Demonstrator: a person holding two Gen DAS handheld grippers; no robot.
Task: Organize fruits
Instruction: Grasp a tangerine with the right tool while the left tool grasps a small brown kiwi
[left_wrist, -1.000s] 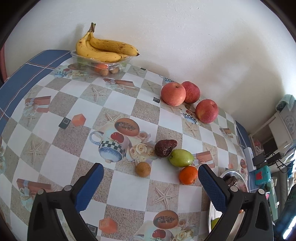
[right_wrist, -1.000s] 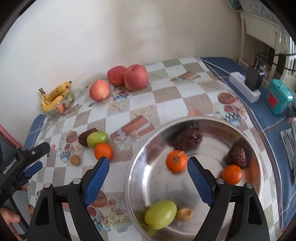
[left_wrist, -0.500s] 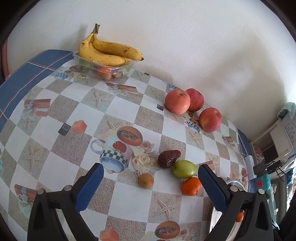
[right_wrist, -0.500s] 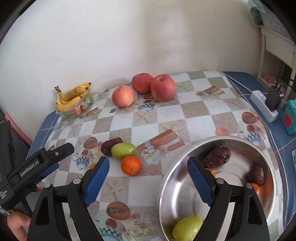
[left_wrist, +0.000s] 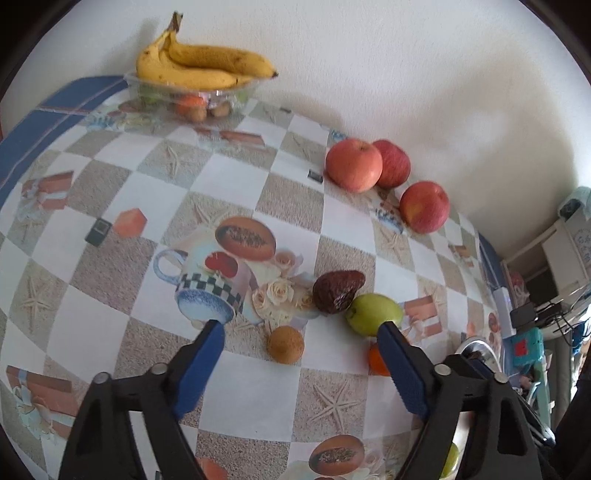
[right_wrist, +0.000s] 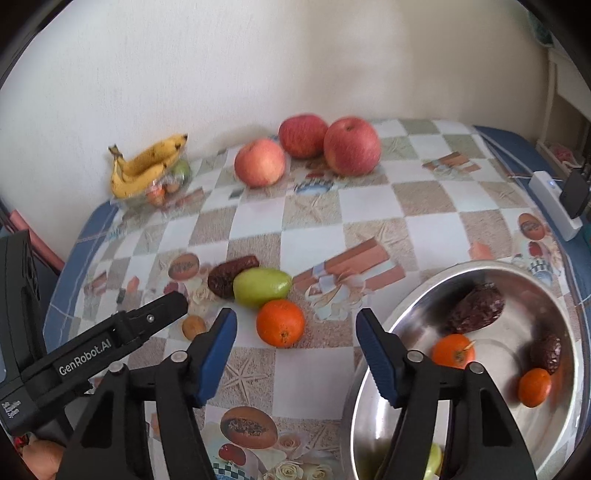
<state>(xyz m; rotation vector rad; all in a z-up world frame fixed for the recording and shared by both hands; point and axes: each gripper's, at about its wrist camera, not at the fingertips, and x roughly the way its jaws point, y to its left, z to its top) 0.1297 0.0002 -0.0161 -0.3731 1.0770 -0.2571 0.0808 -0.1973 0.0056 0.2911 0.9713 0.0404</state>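
Both tools are spread wide with nothing between their blue pads, which suits a moment of lining up on loose fruit, not carrying it. The left gripper (left_wrist: 299, 330) hangs low over the checked tablecloth (left_wrist: 240, 184) with the small brown round fruit (left_wrist: 285, 344) framed between its fingers, and the opening looks ample for a piece that size; judging by that framing, this fruit is its likely pick. Just beyond it lie the dark wrinkled date (left_wrist: 338, 291) and the green fruit (left_wrist: 373, 314), touching each other, with the orange (right_wrist: 280, 322) just beside them, so a straight descent keeps the fingers from nudging the neighbours. The right gripper (right_wrist: 295, 326) faces that same cluster from the other side, the orange nearly centred ahead of its gap. At its right sits the steel bowl (right_wrist: 388, 332), already holding two small oranges, two dark dates and something green at the near edge, which suggests the small fruits are being gathered there and the four on the cloth remain to go. Three apples (right_wrist: 351, 146) stand grouped near the wall, and bananas (left_wrist: 199, 66) rest on top of a clear tray (left_wrist: 243, 90) of small fruit, both well apart from the working area
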